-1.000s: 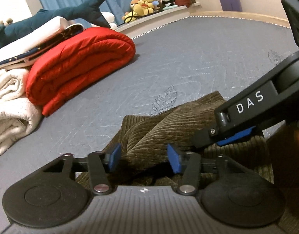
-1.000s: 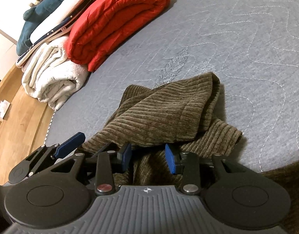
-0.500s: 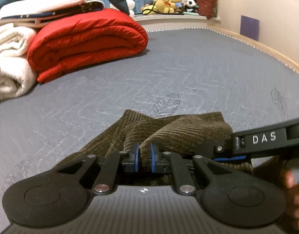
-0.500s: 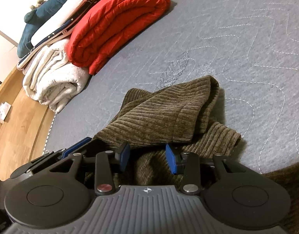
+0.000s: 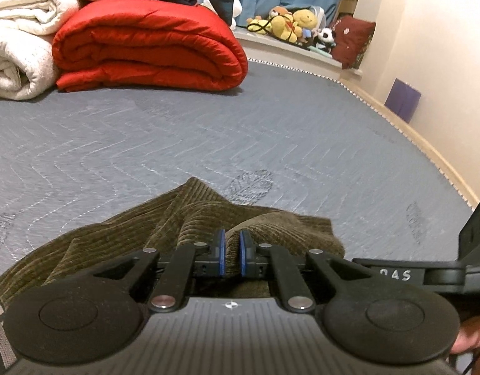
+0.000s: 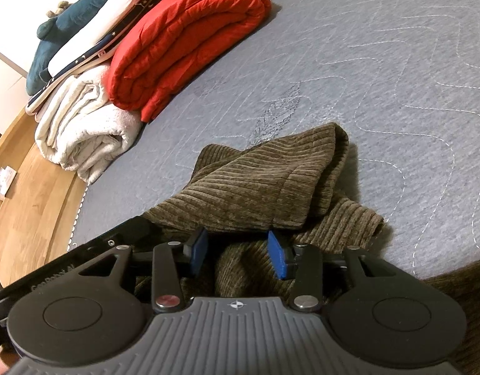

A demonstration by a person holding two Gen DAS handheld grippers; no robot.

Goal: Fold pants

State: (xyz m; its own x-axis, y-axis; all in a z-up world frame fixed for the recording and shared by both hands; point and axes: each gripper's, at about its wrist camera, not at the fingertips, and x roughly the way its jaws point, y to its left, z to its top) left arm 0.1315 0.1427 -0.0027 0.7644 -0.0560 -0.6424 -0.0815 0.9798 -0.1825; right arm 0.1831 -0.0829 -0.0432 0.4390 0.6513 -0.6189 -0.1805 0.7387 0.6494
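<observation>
Two grippers, left fingers (image 5: 220,251) pinching pants (image 5: 189,218), right fingers (image 6: 276,257) spreading, waistband hidden.

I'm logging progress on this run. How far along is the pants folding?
Barely begun. Done: nothing folded, the brown corduroy pants lie bunched on the grey mattress. In hand: the left gripper is pinched shut on a ridge of the fabric; the right gripper straddles cloth, its jaws opening. Left: spreading flat and every fold.

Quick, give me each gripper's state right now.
Left gripper: shut on a fold of the brown corduroy pants.
Right gripper: fingers opening, pants between them, not pinched.
</observation>
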